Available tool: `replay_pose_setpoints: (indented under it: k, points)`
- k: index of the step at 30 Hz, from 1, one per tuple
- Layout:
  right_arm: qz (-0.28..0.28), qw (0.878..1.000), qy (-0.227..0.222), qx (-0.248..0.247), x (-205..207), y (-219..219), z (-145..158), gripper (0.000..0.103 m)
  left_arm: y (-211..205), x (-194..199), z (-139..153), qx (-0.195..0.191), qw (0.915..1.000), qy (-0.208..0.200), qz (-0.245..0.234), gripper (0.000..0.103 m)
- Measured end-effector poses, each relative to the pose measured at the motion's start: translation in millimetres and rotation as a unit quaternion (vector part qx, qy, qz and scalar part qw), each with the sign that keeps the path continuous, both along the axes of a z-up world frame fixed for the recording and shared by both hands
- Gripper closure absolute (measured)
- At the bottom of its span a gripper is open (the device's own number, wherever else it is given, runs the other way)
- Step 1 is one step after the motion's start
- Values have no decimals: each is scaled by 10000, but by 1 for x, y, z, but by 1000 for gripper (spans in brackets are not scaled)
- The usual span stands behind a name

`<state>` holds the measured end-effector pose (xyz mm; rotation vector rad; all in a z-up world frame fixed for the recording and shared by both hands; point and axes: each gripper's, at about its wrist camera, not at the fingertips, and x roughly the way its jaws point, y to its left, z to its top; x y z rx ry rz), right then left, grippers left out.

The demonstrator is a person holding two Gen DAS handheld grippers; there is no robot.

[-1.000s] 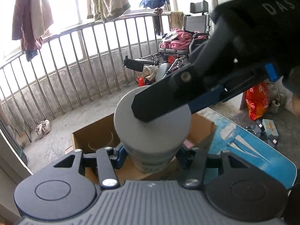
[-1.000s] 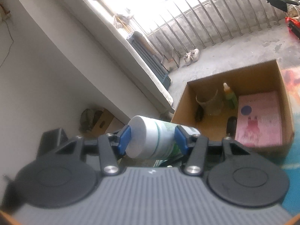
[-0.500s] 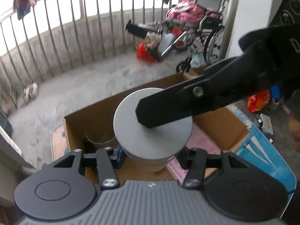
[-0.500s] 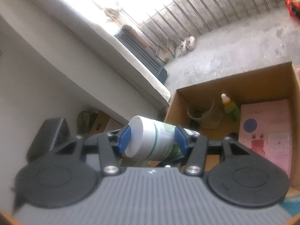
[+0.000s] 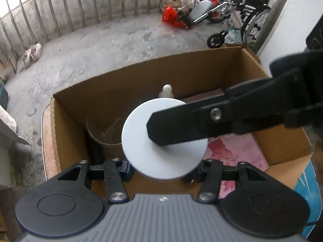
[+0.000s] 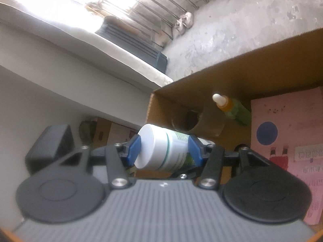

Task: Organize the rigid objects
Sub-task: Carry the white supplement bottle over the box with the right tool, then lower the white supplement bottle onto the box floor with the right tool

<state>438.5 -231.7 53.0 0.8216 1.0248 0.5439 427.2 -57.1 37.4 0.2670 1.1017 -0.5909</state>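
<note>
Left wrist view, left to right: a pair of pale shoes point(image 5: 32, 53) on the concrete floor point(image 5: 97, 48) by the railing; an open cardboard box point(image 5: 66, 109) below the tools; a wheelchair point(image 5: 240, 16) at the far right.

Inside the box, left to right: a clear cup point(image 5: 103, 129), a small green bottle point(image 5: 166, 90) with a white tip, a pink booklet point(image 5: 236, 153) lying flat.

Left tool point(image 5: 164, 166): closed on a white-lidded jar point(image 5: 141, 141), pads pressing its sides, held over the box interior in front of the cup. One finger of the right tool point(image 5: 181, 125) lies across the lid from the right.

Right wrist view: right tool point(image 6: 164, 153) also grips the same jar point(image 6: 161, 151). Blue pad point(image 6: 134, 147) sits on the flat lid, the other at the opposite end, jar lying sideways between them. Green label band visible. Beyond it: box corner, cup point(image 6: 201, 123), green bottle point(image 6: 232, 109), pink booklet point(image 6: 292, 137) at right.
</note>
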Motion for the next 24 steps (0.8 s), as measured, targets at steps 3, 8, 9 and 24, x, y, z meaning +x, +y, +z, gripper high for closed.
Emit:
replay_pose_setpoints:
  k: [3, 8, 9, 24]
  points:
    - [24, 9999, 128, -13, 9, 1, -10, 52, -2, 7, -6, 101, 9998, 140, 62, 49]
    - [62, 9995, 304, -11, 20, 3, -26, 52, -4, 11, -12, 294, 9992, 223, 126, 49]
    - [68, 9994, 331, -10, 21, 2, -29, 52, -3, 11, -12, 318, 9991, 240, 148, 49]
    - [-4, 9983, 570, -119, 26, -1, -54, 52, -10, 22, -20, 310, 9987, 316, 235, 46]
